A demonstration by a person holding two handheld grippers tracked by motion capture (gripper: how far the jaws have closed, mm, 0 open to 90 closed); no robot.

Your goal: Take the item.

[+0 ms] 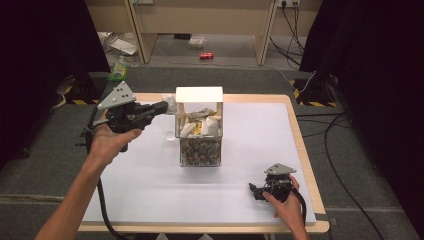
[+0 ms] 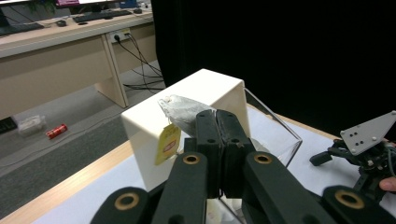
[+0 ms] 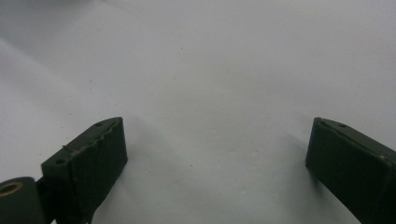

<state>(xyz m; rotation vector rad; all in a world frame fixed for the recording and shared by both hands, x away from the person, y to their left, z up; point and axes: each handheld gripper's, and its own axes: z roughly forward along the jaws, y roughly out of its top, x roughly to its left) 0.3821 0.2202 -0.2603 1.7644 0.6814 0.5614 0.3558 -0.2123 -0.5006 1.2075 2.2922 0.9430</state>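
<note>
Fingers (image 2: pixel 219 140) pinch a tea bag (image 2: pixel 180 109), left forearm raised.

Counts: two grippers, left (image 1: pixel 162 106) and right (image 1: pixel 256 191); one clear box (image 1: pixel 200 131) with one white lid (image 1: pixel 199 94); one tea bag (image 2: pixel 183 110) with one yellow tag (image 2: pixel 168 143); one table (image 1: pixel 300 150); one red can (image 1: pixel 206 56) on the floor.

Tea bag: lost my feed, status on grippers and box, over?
Left gripper shut on tea bag, held beside the box. Right gripper open, empty, low over the white table. Nothing in the way.
</note>
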